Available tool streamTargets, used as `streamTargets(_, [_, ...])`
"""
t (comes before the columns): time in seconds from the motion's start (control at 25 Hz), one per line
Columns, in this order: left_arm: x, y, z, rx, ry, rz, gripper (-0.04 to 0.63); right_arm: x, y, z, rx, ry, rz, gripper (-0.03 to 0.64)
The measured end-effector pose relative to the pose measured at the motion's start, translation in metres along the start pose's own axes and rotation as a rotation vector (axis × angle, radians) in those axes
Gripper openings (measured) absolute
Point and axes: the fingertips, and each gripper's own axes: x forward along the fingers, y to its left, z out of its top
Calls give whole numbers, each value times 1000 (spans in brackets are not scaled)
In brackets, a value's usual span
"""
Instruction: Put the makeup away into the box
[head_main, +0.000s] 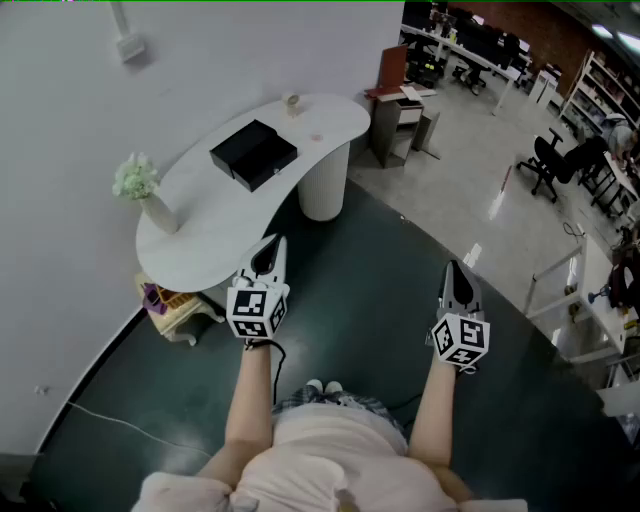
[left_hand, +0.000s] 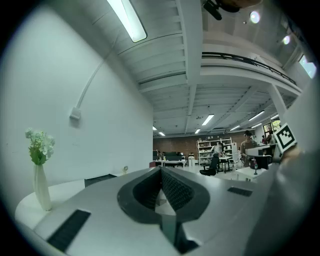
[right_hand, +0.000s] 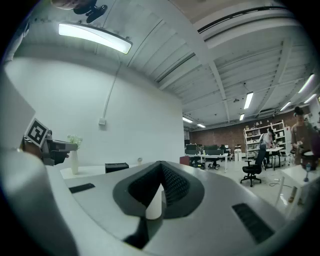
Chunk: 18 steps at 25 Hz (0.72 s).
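Note:
A black box (head_main: 253, 153) lies shut on the curved white table (head_main: 215, 230), with a small pale round item (head_main: 292, 103) near the table's far end. My left gripper (head_main: 270, 243) hovers level at the table's near edge, jaws shut and empty. My right gripper (head_main: 455, 268) is held over the dark floor, well right of the table, with its jaws meeting at the tip and nothing between them. In the left gripper view the left gripper (left_hand: 161, 170) points along the table past the box (left_hand: 102, 178). In the right gripper view the right gripper (right_hand: 160, 164) faces the box (right_hand: 116, 167) from farther off.
A white vase of pale flowers (head_main: 140, 185) stands at the table's left end. Under the table sit a basket (head_main: 170, 303) and a white pedestal leg (head_main: 323, 180). A small cabinet (head_main: 400, 115) and an office chair (head_main: 545, 160) stand beyond, and a wall runs behind the table.

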Motion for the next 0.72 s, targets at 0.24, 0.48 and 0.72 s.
streamTargets(0.24, [2, -3, -5, 5, 13, -9, 26, -6, -5, -8, 9, 16, -19, 15])
streamTargets(0.48, [6, -6, -9, 5, 24, -21, 26, -8, -6, -9, 7, 21, -29, 15])
streamTargets(0.72, [6, -4, -14, -5, 31, -25, 26, -6, 3, -6, 9, 3, 11, 15])
